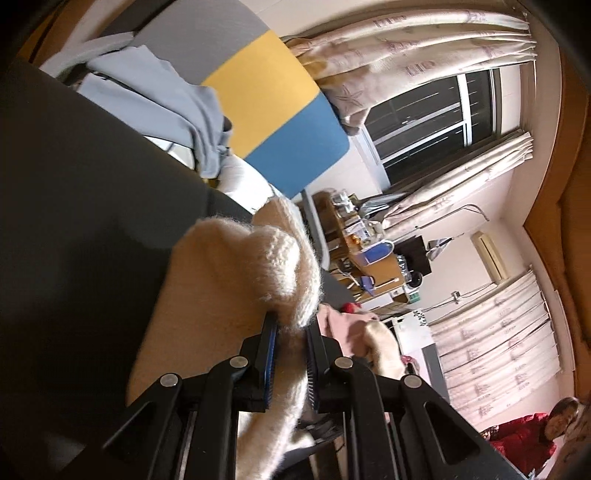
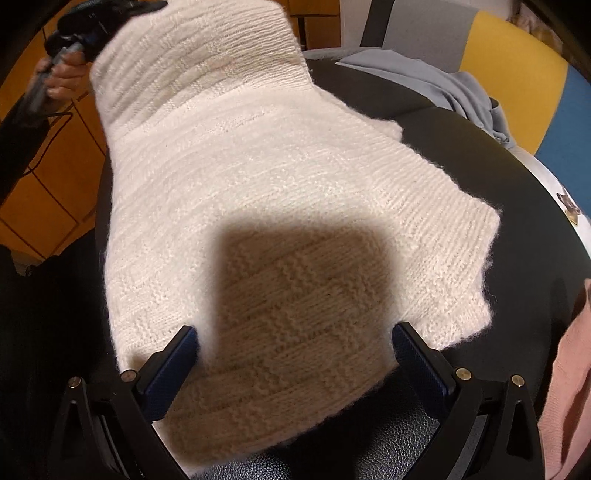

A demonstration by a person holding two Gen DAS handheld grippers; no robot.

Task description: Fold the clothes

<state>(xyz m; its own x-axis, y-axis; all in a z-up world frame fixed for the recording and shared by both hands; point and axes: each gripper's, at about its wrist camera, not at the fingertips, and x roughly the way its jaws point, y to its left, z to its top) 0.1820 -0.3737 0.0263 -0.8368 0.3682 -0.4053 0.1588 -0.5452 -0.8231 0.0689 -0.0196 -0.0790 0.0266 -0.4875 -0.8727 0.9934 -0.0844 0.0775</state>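
A cream knitted sweater [image 2: 258, 166] lies spread on a dark round table [image 2: 480, 147]. My right gripper [image 2: 295, 330] hovers just above the sweater's near part, open, its blue pads wide apart and casting a shadow on the knit. My left gripper [image 1: 291, 325] is shut on a bunched edge of the sweater [image 1: 236, 277] and holds it raised off the table [image 1: 74, 184]. In the right wrist view the left gripper [image 2: 74, 22] shows at the top left, held by a hand [image 2: 59, 77], with the far part of the sweater pulled up toward it.
A grey-blue garment [image 2: 443, 85] lies at the table's far edge against a grey, yellow and blue chair back [image 2: 509, 74]. A pink garment [image 2: 572, 369] sits at the right edge. Beyond are a cluttered desk [image 1: 369, 251], a window [image 1: 436, 122] and a person in red [image 1: 524, 435].
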